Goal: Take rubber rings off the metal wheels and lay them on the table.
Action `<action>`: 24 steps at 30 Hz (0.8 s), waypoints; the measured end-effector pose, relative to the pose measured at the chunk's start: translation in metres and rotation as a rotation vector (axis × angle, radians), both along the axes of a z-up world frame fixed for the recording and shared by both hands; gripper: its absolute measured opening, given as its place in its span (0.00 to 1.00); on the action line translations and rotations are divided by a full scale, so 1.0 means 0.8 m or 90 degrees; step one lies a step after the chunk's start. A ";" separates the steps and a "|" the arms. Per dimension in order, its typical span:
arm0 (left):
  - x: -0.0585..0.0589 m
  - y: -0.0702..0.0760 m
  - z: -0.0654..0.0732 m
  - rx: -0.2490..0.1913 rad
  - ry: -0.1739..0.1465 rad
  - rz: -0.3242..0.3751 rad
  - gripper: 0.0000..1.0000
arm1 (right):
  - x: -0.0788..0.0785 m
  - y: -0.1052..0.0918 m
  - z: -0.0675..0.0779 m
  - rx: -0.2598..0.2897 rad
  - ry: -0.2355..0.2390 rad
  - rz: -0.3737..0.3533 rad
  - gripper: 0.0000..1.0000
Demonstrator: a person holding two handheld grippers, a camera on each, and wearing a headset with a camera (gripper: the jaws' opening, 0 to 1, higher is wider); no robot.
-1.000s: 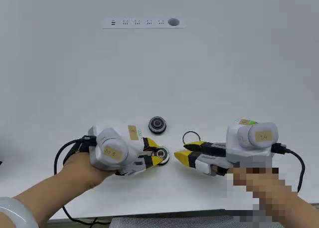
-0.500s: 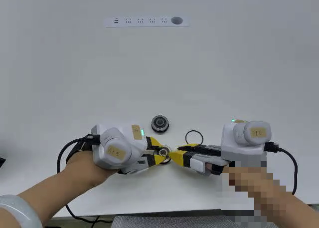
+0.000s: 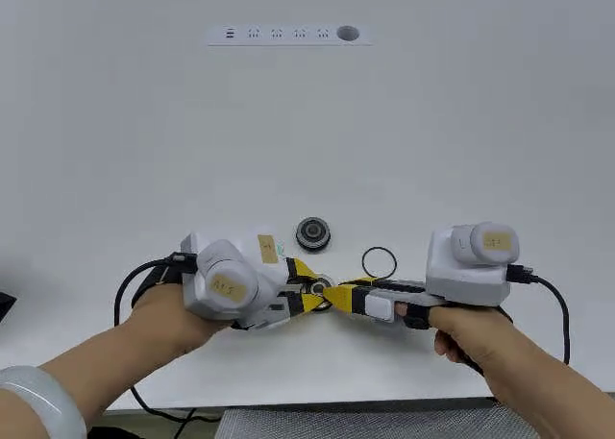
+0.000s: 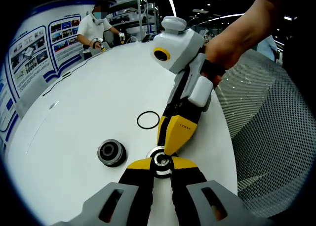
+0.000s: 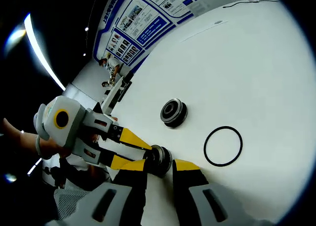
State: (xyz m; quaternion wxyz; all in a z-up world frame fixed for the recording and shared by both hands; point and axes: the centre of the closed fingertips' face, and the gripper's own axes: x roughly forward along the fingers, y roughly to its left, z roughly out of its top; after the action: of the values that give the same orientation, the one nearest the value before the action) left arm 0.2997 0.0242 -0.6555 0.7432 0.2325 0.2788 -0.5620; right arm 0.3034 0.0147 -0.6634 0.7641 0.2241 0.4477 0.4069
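While in left tongs [image 4: 162,164], wheel [image 4: 161,158] seemingly against right tongs [image 5: 160,165].

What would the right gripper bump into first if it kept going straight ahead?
The metal wheel clamped in the left gripper. It sits right at the yellow tips of the right gripper, touching or very nearly so. Just behind the wheel come the left gripper's own jaws.

The table [image 3: 144,151] looks matt, the wheel [image 4: 161,159] glossy metal, the ring [image 5: 204,148] rubber.
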 end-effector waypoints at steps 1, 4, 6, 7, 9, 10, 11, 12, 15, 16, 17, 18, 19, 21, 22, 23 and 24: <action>0.000 0.000 0.000 -0.001 0.000 0.001 0.13 | 0.001 0.000 0.000 0.002 0.003 -0.001 0.21; 0.000 0.000 0.000 -0.001 0.001 0.001 0.12 | -0.001 0.003 0.000 0.005 0.016 0.003 0.20; 0.000 0.000 0.000 0.000 0.000 0.000 0.12 | 0.000 0.002 0.000 0.010 0.026 -0.001 0.20; 0.000 0.000 0.000 -0.001 0.000 0.000 0.12 | 0.000 0.001 0.000 0.013 0.033 -0.004 0.20; 0.000 0.000 0.000 -0.001 0.000 -0.001 0.12 | -0.002 0.001 0.001 0.021 0.051 -0.005 0.20; 0.000 0.000 -0.001 -0.001 0.000 -0.001 0.12 | -0.002 0.001 0.001 0.020 0.050 -0.002 0.20; 0.000 0.000 -0.001 0.000 0.000 -0.001 0.12 | -0.003 0.001 0.002 0.020 0.049 0.000 0.20; 0.000 0.001 -0.001 0.000 0.000 -0.001 0.12 | -0.004 0.000 0.003 0.022 0.049 0.002 0.19; 0.000 0.001 -0.002 -0.001 0.000 0.000 0.12 | -0.006 0.001 0.006 0.035 0.053 0.001 0.17; 0.000 0.001 -0.002 -0.001 -0.001 0.000 0.12 | -0.006 0.000 0.006 0.036 0.051 0.001 0.17; 0.000 0.001 -0.002 -0.001 -0.001 0.000 0.12 | -0.006 0.000 0.006 0.035 0.050 0.000 0.16; 0.000 0.001 -0.002 -0.001 0.000 0.000 0.12 | -0.006 -0.001 0.007 0.036 0.049 -0.001 0.16; 0.000 0.001 -0.002 -0.001 -0.001 0.000 0.12 | -0.005 -0.002 0.008 0.037 0.047 -0.003 0.16; 0.000 0.001 -0.002 -0.001 -0.001 -0.001 0.12 | -0.005 -0.003 0.008 0.038 0.046 -0.004 0.15; 0.000 0.001 -0.002 -0.001 -0.001 0.000 0.12 | -0.005 -0.005 0.009 0.040 0.045 -0.006 0.14; 0.000 0.001 -0.002 -0.001 0.000 0.000 0.12 | -0.004 -0.005 0.010 0.041 0.044 -0.008 0.12; 0.000 0.001 -0.002 0.000 -0.001 0.000 0.12 | -0.003 -0.006 0.011 0.042 0.042 -0.011 0.11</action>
State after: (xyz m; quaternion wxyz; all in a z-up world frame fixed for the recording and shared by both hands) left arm 0.2994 0.0249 -0.6573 0.7432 0.2327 0.2783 -0.5622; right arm 0.3011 0.0100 -0.6550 0.7444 0.2661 0.4574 0.4073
